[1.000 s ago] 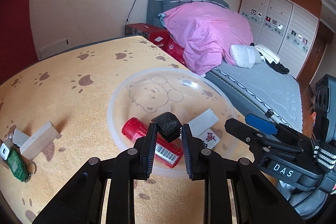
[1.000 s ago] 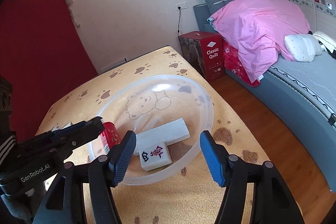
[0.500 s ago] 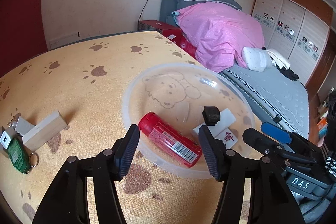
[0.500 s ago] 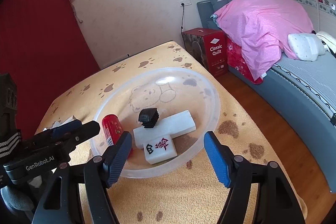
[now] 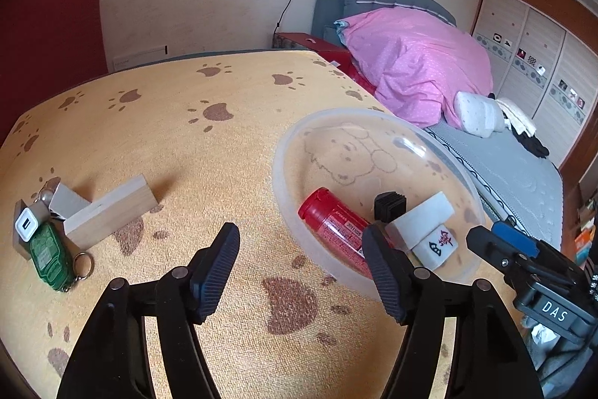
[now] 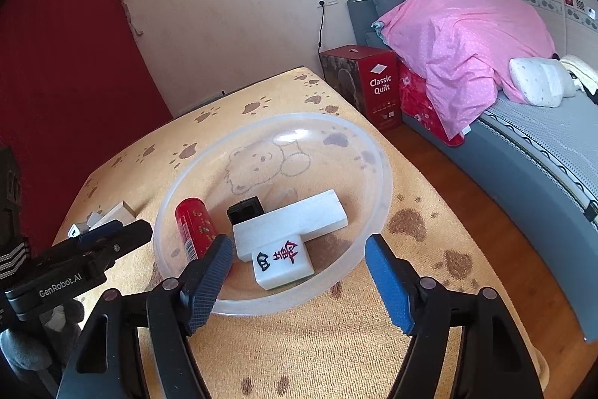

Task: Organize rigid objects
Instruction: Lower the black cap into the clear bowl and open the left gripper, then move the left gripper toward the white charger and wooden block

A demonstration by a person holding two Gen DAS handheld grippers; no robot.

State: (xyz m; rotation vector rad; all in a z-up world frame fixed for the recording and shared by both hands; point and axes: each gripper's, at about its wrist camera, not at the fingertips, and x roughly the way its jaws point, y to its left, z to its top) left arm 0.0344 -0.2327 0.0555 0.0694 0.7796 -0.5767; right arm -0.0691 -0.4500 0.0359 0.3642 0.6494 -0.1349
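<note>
A clear plastic bowl (image 5: 284, 182) (image 6: 377, 152) sits on the yellow paw-print table. In it lie a red tube (image 5: 332, 219) (image 6: 192, 225), a black ribbed cap (image 5: 388, 204) (image 6: 244, 208), a white block (image 5: 422, 215) (image 6: 299, 219) and a mahjong tile (image 5: 435, 245) (image 6: 282, 262). My left gripper (image 5: 301, 268) is open and empty, just in front of the bowl's left rim. My right gripper (image 6: 295, 283) is open and empty, at the bowl's near rim. A wooden block (image 5: 110, 215), a green key fob (image 5: 50, 257) and a white charger (image 5: 26, 225) lie on the table at the left.
The table edge drops off at the right towards a wooden floor (image 6: 523, 249). A bed with a pink quilt (image 6: 467, 36) and a red box (image 6: 366, 85) stand beyond it. A red curtain (image 6: 67, 62) hangs at the left.
My left gripper opened and let the black cap fall into the bowl, then drew back and to the left. My right gripper stayed open and shifted slightly.
</note>
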